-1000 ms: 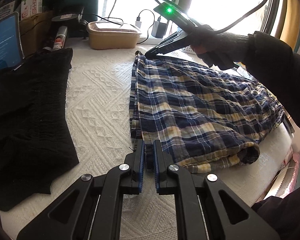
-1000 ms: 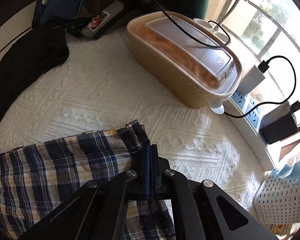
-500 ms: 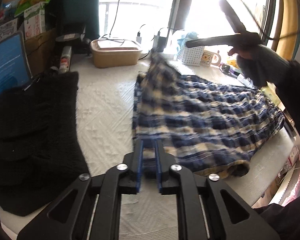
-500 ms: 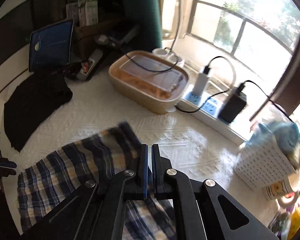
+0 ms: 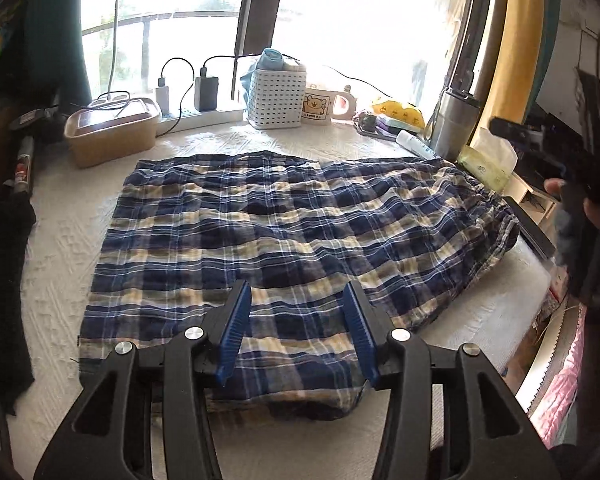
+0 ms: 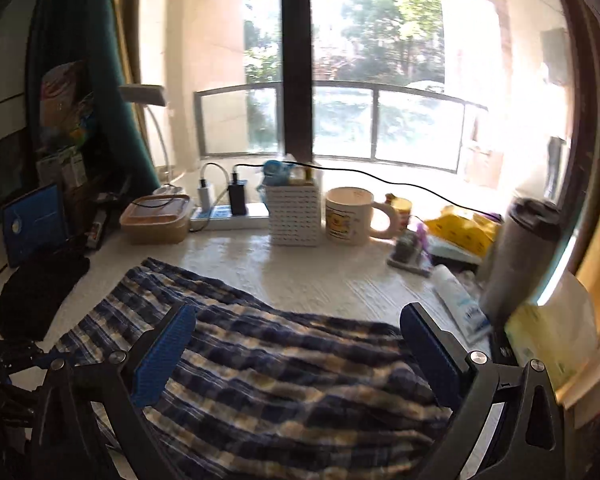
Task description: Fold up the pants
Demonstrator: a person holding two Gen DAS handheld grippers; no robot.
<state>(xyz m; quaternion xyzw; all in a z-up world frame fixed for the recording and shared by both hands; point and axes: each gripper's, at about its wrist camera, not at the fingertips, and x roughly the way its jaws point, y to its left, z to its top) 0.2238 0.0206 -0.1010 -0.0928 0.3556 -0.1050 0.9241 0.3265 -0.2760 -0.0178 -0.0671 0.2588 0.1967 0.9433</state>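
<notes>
Crinkled plaid pants flat on ribbed white cover — left gripper opening, empty.

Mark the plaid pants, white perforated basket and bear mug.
Blue-and-cream plaid pants (image 5: pixel 284 220), left wrist view, middle of the fabric.
White perforated plastic basket (image 5: pixel 275 98), left wrist view, front wall.
Cream ceramic bear mug (image 5: pixel 316 108), left wrist view, printed side.

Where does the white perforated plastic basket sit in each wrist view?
Left wrist: white perforated plastic basket at upper centre, by the window, beyond the plaid pants.
Right wrist: basket at centre, left of the cream cartoon mug.
Shared landmark: that mug, just right of the basket in both.
</notes>
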